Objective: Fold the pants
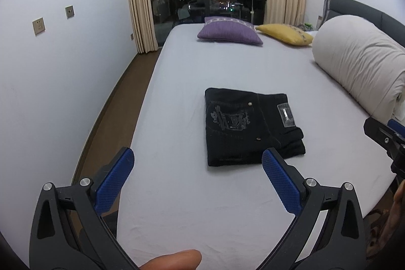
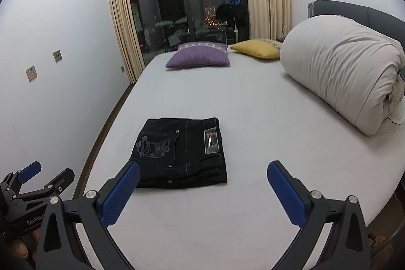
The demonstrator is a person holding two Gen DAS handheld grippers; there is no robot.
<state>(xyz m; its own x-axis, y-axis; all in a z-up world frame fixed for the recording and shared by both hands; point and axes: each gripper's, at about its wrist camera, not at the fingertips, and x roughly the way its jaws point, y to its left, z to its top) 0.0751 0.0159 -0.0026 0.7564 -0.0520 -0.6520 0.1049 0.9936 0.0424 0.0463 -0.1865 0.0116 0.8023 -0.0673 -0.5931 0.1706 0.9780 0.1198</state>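
Black pants [image 1: 250,125] lie folded into a compact rectangle on the grey bed [image 1: 227,206], back pocket embroidery and a label patch facing up. They also show in the right wrist view [image 2: 181,153]. My left gripper [image 1: 197,163] is open and empty, held above the bed's near edge, short of the pants. My right gripper [image 2: 203,175] is open and empty, also short of the pants, to their right. The right gripper shows at the right edge of the left wrist view [image 1: 387,136], and the left gripper at the left edge of the right wrist view [image 2: 45,175].
A rolled white duvet [image 2: 346,72] lies along the bed's right side by the grey headboard [image 2: 354,12]. A purple cushion [image 2: 200,57] and a yellow cushion [image 2: 258,48] sit at the far end. A wall [image 2: 50,67] and brown floor strip [image 1: 108,118] run on the left.
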